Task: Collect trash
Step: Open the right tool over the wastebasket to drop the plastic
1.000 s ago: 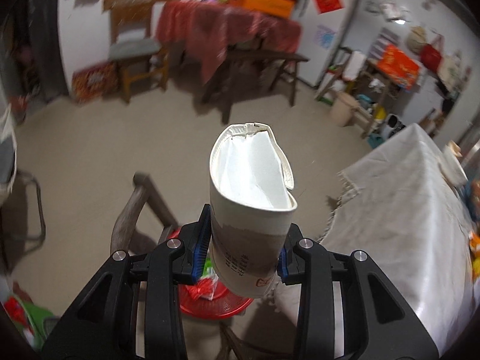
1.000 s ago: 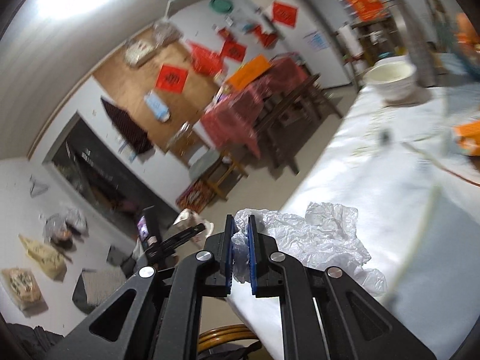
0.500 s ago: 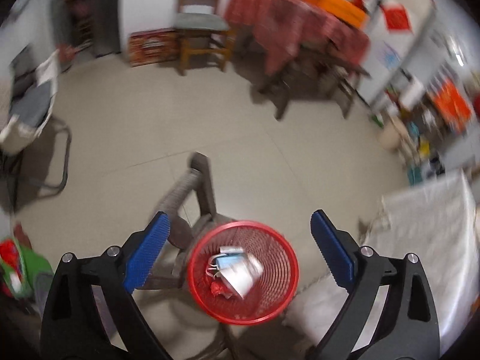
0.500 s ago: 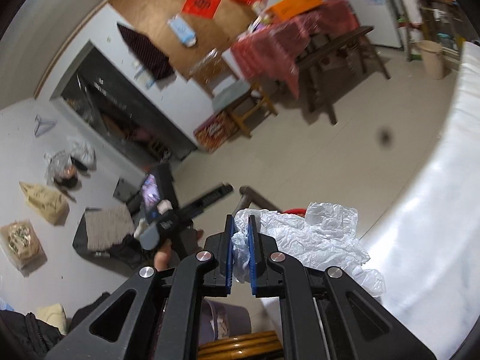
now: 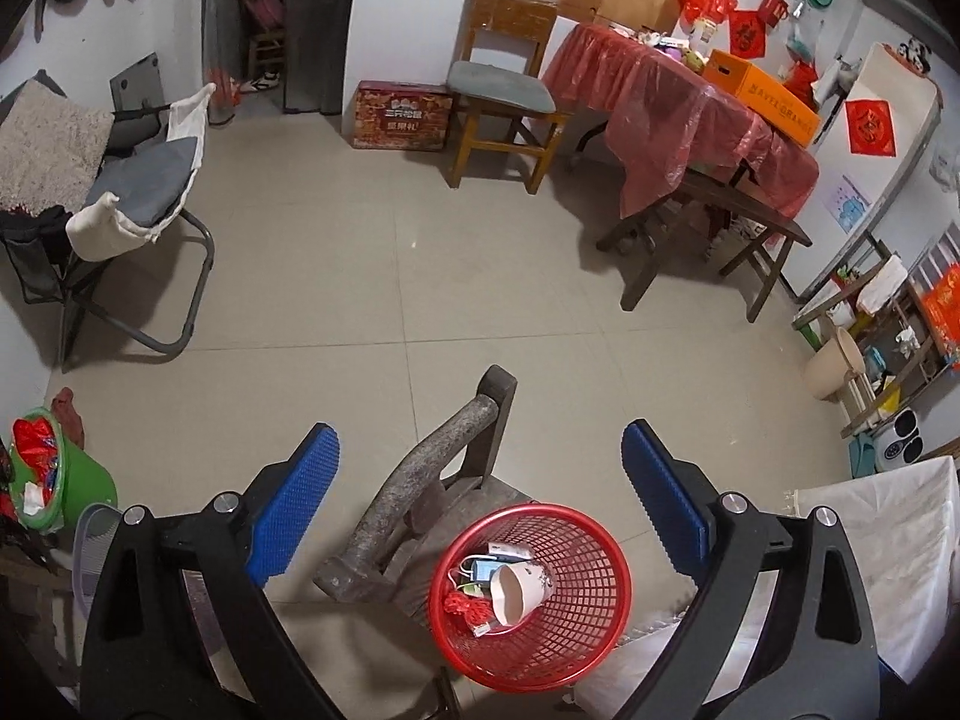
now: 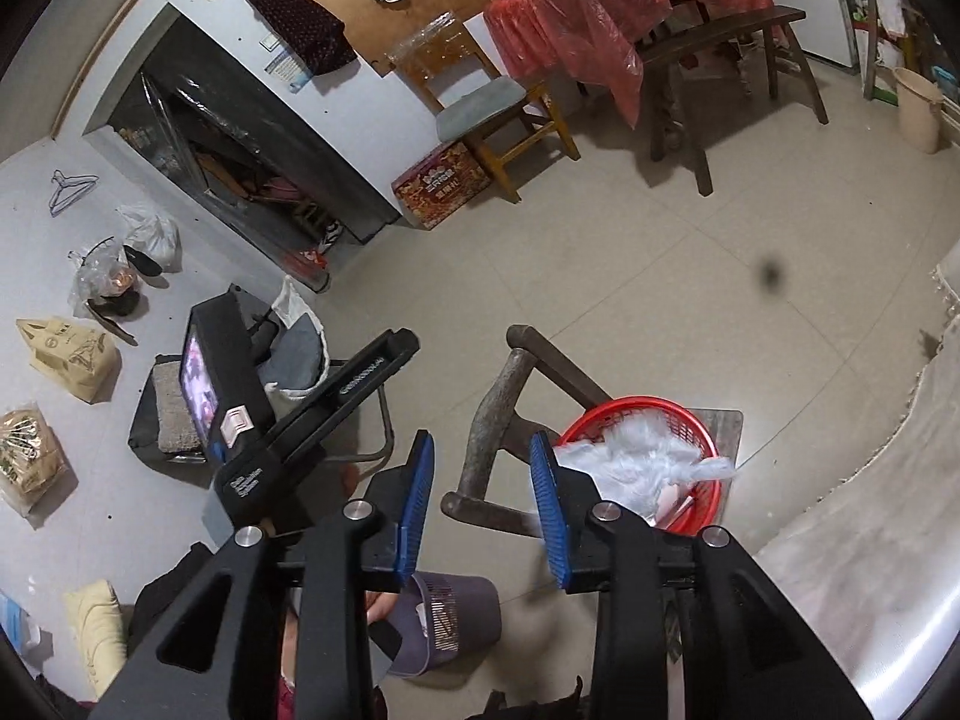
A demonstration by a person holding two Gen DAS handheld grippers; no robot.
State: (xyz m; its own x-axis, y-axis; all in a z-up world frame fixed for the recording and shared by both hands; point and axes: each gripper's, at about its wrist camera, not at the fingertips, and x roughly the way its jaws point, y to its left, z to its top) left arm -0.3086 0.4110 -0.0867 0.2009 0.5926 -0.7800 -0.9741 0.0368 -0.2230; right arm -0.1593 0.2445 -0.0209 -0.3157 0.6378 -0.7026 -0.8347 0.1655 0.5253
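Hovering over the red mesh basket point(image 5: 531, 597), your left tongs point(image 5: 474, 498) stand wide apart with nothing between them; the paper cup point(image 5: 519, 591) lies on its side in the basket among small scraps, so that drop looks finished. Your right tongs point(image 6: 480, 501) have just been opening, and the gap between the blue pads is bare. The crumpled clear plastic wrap point(image 6: 642, 459) sits at the basket's point(image 6: 702, 438) mouth, just beyond the right-hand pad; whether it touches that pad you cannot tell. The basket rests on a worn wooden chair point(image 5: 420, 480) beside the white-clothed bench point(image 5: 876, 546), handy for clearing it.
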